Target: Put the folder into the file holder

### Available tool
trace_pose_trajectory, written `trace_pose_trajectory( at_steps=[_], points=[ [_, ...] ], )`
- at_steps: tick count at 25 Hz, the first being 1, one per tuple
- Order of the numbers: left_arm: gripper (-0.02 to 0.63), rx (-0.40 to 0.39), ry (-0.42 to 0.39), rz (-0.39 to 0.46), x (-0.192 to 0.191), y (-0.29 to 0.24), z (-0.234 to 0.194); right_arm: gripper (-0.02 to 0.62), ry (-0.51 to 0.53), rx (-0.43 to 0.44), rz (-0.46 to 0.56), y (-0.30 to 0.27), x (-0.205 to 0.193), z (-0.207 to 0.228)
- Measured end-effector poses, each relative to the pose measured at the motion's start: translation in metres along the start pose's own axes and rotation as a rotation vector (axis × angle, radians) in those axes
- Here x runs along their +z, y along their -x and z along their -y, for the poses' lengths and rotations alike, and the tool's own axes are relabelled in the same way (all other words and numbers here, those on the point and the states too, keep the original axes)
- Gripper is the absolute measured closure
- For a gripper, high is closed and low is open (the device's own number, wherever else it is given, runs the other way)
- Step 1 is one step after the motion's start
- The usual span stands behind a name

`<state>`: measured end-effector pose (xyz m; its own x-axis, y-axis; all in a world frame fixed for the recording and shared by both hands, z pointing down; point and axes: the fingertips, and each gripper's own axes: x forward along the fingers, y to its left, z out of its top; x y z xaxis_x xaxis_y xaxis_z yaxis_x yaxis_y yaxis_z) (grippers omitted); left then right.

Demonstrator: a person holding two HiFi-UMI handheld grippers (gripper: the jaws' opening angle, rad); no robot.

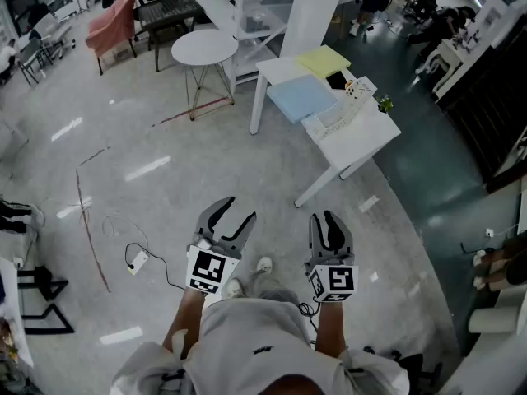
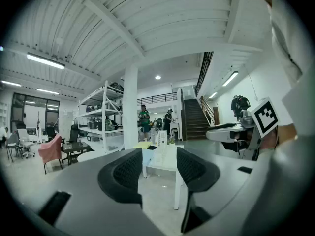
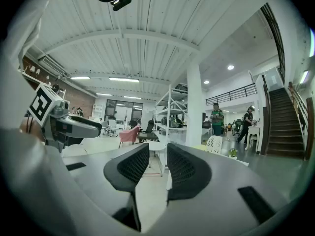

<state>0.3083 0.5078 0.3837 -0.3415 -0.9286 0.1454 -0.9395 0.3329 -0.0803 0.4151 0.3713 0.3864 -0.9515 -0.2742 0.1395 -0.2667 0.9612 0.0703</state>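
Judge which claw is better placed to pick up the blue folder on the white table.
Right, marginally. Both are empty and far from the table; the blue folder lies ahead on the side of the right claw. The left claw is open, the right shut, so it must open first.

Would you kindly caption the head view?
Left gripper open, right gripper shut, facing the white table with blue folder and file holder.

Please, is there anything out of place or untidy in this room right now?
Only one small thing: a white plug block with a thin loose cable lies on the grey floor at the person's left, where someone could trip on it. Nothing on the white table looks spilled or fallen.
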Motion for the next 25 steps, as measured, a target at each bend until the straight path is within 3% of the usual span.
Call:
trace_pose_trajectory(
  at_steps=[13,25],
  points=[
    [0.382,0.004,0.010,-0.010,-0.004,-0.003,0.006,0.476,-0.040,0.014,0.008,0.005,-0.008,-0.001],
    [0.393,0.019,0.010,-0.036,-0.002,-0.105,-0.006,0.476,-0.060,0.048,-0.001,-0.069,-0.014,0.070]
  ],
)
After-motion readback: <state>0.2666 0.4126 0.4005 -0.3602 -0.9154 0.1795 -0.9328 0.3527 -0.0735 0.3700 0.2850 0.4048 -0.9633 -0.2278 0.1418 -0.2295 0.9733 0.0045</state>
